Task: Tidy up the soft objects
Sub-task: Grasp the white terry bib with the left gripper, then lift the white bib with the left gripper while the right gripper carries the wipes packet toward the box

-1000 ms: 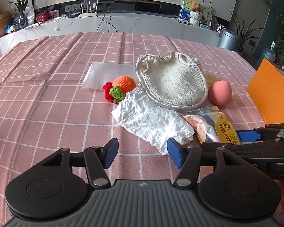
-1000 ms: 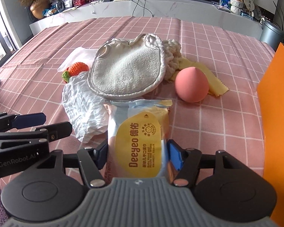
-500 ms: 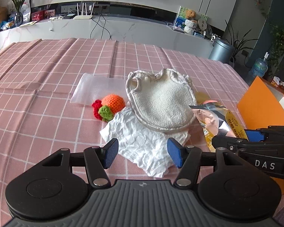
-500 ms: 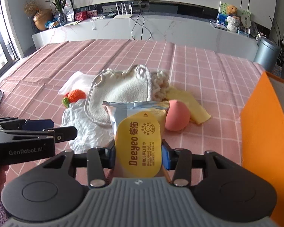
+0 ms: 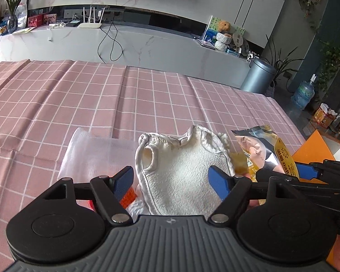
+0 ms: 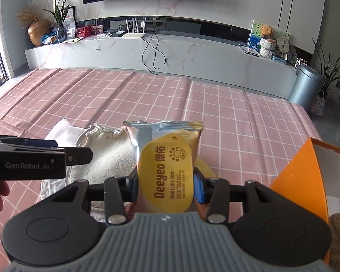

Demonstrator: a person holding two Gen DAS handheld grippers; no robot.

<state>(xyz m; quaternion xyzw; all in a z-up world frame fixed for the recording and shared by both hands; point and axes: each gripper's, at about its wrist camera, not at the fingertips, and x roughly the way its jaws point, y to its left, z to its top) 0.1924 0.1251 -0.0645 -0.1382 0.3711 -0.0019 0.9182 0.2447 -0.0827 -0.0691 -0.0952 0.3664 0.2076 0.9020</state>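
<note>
**Wet-wipes pack lifted, box waiting on the right**

Your right gripper (image 6: 165, 187) is clenched on the Deeyeo wet-wipes pack (image 6: 165, 165), holding it upright above the pink checked tablecloth (image 6: 147, 95), likely so it can travel to the orange box (image 6: 306, 176) just to the right. Your left gripper (image 5: 170, 180) hangs spread and empty over the cream terry bib (image 5: 181, 165). A clear plastic bag (image 5: 95, 156) lies beside the bib; nothing appears to block the way to the box.

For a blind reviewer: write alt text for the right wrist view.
The right gripper clamps a yellow-labelled wet wipes pack above a pink checked tablecloth. A cream bib lies left, an orange box right.
</note>
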